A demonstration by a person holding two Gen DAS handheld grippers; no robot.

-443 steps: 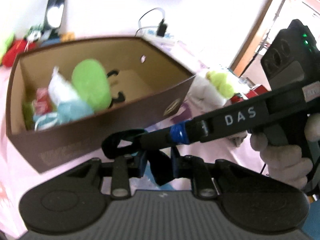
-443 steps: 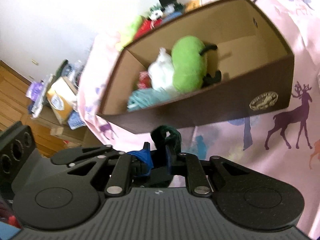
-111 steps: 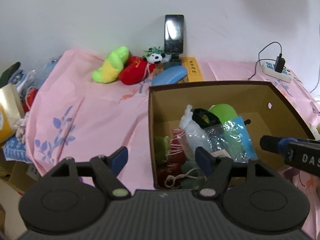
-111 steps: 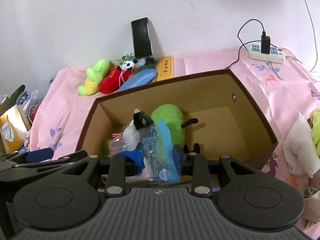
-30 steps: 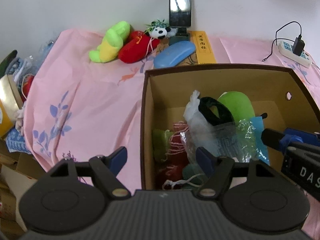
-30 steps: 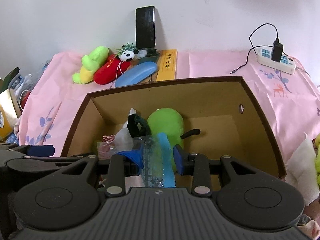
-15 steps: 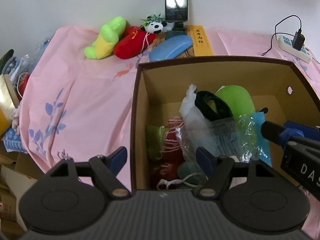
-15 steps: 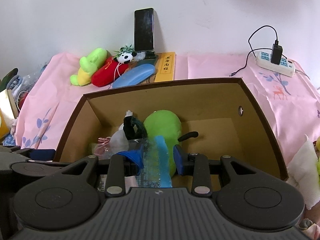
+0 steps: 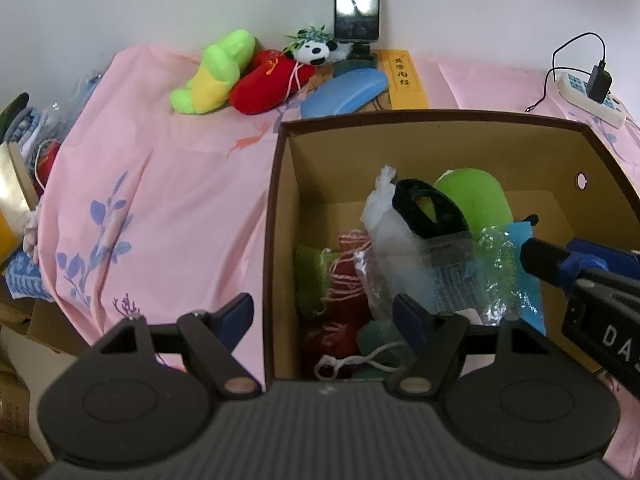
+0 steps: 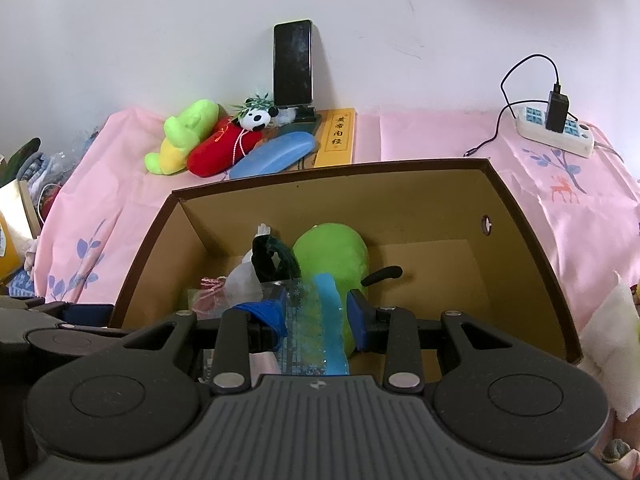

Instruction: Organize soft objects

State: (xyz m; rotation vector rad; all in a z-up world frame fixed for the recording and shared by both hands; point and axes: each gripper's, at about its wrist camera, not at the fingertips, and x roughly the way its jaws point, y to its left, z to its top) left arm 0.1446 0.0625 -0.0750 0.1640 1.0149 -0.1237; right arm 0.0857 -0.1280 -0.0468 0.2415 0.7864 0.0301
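Note:
A brown cardboard box (image 9: 276, 216) (image 10: 532, 248) sits on a pink cloth. Inside lie a green plush (image 9: 476, 196) (image 10: 336, 252), a white bag (image 9: 384, 216), red and green knitted pieces (image 9: 344, 276), and a clear plastic packet with a dark green loop (image 9: 448, 256) (image 10: 312, 316). My right gripper (image 10: 316, 316) is over the box with its jaws a little apart, the packet between them. My left gripper (image 9: 324, 316) is open and empty, straddling the box's left wall.
At the back wall lie a green-yellow plush (image 9: 212, 72), a red plush (image 9: 268, 80), a panda toy (image 9: 312, 48), a blue case (image 9: 344, 88), a yellow book (image 9: 404, 76) and a propped phone (image 9: 356, 0). A power strip (image 10: 556, 128) lies at the right. White plush (image 10: 612, 336) lies right of the box.
Both grippers have drifted slightly over the box. The right gripper's jaws have opened a little around the packet, which now rests on the pile in the box.

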